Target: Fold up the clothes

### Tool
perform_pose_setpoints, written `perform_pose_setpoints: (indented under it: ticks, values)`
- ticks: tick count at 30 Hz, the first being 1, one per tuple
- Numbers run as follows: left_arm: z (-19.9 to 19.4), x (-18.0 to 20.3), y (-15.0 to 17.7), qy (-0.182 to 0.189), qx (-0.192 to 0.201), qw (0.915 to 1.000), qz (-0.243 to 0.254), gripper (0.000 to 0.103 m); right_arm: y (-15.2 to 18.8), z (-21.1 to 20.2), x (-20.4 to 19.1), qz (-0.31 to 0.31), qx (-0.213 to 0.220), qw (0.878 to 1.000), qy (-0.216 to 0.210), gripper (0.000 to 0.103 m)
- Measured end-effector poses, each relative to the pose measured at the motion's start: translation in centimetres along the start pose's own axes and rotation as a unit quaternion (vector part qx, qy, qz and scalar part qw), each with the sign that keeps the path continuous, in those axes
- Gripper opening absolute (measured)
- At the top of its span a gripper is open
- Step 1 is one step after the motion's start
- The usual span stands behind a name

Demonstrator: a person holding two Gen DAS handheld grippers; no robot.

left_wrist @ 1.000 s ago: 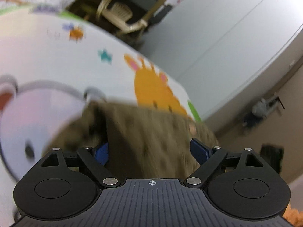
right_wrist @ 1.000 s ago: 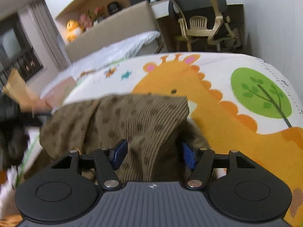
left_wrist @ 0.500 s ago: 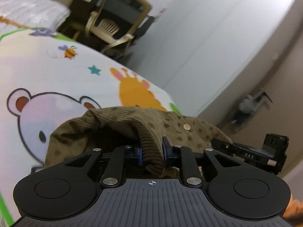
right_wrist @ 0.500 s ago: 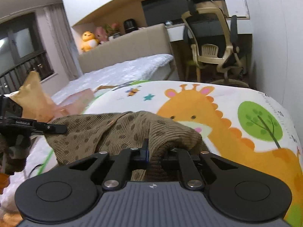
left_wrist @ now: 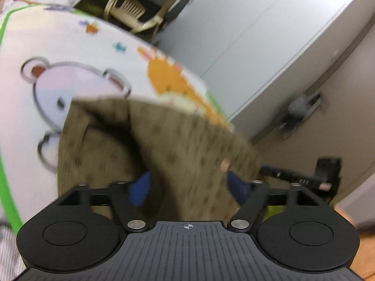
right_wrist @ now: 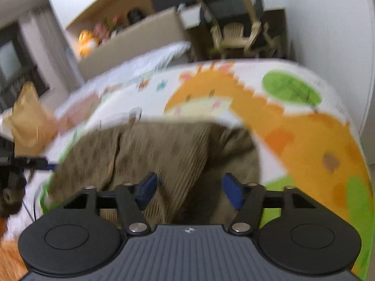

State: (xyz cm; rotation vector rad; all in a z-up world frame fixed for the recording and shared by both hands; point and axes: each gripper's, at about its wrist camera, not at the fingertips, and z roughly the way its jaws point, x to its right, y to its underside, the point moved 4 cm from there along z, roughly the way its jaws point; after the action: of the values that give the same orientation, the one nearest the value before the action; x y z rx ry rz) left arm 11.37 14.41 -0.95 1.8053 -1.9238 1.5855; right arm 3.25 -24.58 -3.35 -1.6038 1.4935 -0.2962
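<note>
An olive-brown ribbed garment with dark dots (left_wrist: 187,145) lies bunched on a cartoon-print play mat (left_wrist: 77,53). My left gripper (left_wrist: 188,185) hovers over its near edge, jaws opening, the blue pads (left_wrist: 140,187) apart with cloth lying between them but not pinched. In the right wrist view the same garment (right_wrist: 168,149) spreads across the mat (right_wrist: 304,126). My right gripper (right_wrist: 188,188) is also opening over its near edge, the pads (right_wrist: 230,190) standing clear of the cloth. The other gripper's black tip (right_wrist: 28,161) shows at the left edge.
A beige chair (right_wrist: 236,35) and dark desk stand beyond the mat's far end. White walls (left_wrist: 269,30) run along the right. A bed with white bedding (right_wrist: 152,58) and a tan paper bag (right_wrist: 28,117) lie to the left. Orange floor shows at the bottom corners.
Both grippers were open a second ago, pinched the garment's edge half a second ago, and have now let go with jaws apart. The garment lies flatter and both views are blurred by motion.
</note>
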Motion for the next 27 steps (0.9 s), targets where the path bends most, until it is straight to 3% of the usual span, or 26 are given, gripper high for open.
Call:
perform_pose_setpoints:
  ticks: [4,8,10,11,16,19,24,27]
  values:
    - [2.2,-2.6,-2.0,0.007,0.003,0.9976,-0.069,0.085,-2.5,1.9,2.2,0.094,0.012,0.994,-0.050,0.065]
    - [6.5,-5.5,-3.0,0.023,-0.037,0.9903,-0.132,0.092,-2.9,8.0,3.1,0.170,-0.061,0.979,-0.098,0.066]
    - [8.4,-6.4,-4.1,0.019,-0.049,0.9887,-0.140,0.090,-3.8,11.0,2.7,0.159,-0.085,0.978,-0.104,0.068]
    - [9.0,-6.4,-5.1,0.014,-0.043,0.9904,-0.131,0.090,-4.6,12.2,2.4,0.150,-0.086,0.979,-0.105,0.068]
    - [9.6,-5.0,-12.4,-0.008,0.035,0.9976,-0.060,0.088,-10.4,14.7,0.5,0.089,-0.009,0.990,-0.110,0.066]
    - [9.7,-4.3,-14.7,-0.074,0.056,0.9956,0.007,0.090,-12.5,15.6,-0.5,0.041,0.017,0.996,-0.080,0.066]
    - [8.5,-5.2,-12.9,-0.176,0.045,0.9822,0.050,0.093,-9.6,16.7,-0.3,-0.060,-0.024,0.997,0.033,0.067]
    - [7.1,-4.8,-11.5,-0.206,0.060,0.9733,0.081,0.093,-6.6,16.5,-0.1,-0.093,-0.053,0.993,0.059,0.069]
